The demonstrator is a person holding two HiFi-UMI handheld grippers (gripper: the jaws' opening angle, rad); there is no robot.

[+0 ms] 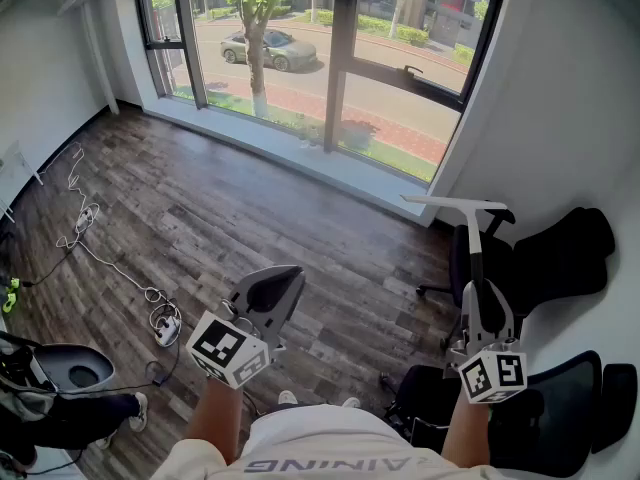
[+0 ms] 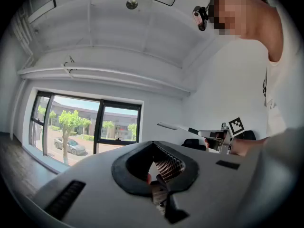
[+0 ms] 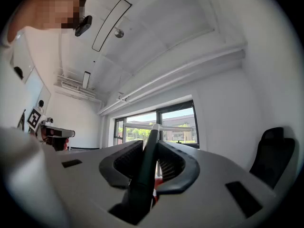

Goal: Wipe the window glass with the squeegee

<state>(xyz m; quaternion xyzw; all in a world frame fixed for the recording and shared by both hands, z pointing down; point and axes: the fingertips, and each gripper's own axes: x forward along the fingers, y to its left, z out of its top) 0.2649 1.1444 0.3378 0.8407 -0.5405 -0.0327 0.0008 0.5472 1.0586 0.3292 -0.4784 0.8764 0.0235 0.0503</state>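
A squeegee with a long dark handle and a white blade (image 1: 455, 204) stands upright at the right of the head view. My right gripper (image 1: 482, 290) is shut on that handle (image 3: 145, 175), and the blade (image 3: 159, 126) shows ahead against the window (image 3: 164, 125). The window glass (image 1: 290, 38) runs along the far wall, well beyond the blade. Lower left of centre, my left gripper (image 1: 288, 276) is shut with nothing in it. In the left gripper view its jaws (image 2: 153, 144) close into an empty loop, with the squeegee (image 2: 178, 127) off to the right.
Black office chairs (image 1: 560, 258) crowd the right wall. Cables and a power strip (image 1: 165, 323) trail across the wooden floor at left. A seated person's leg (image 1: 75, 408) and a grey-white stool (image 1: 75, 368) are at the lower left. A grey sill (image 1: 300, 158) runs under the window.
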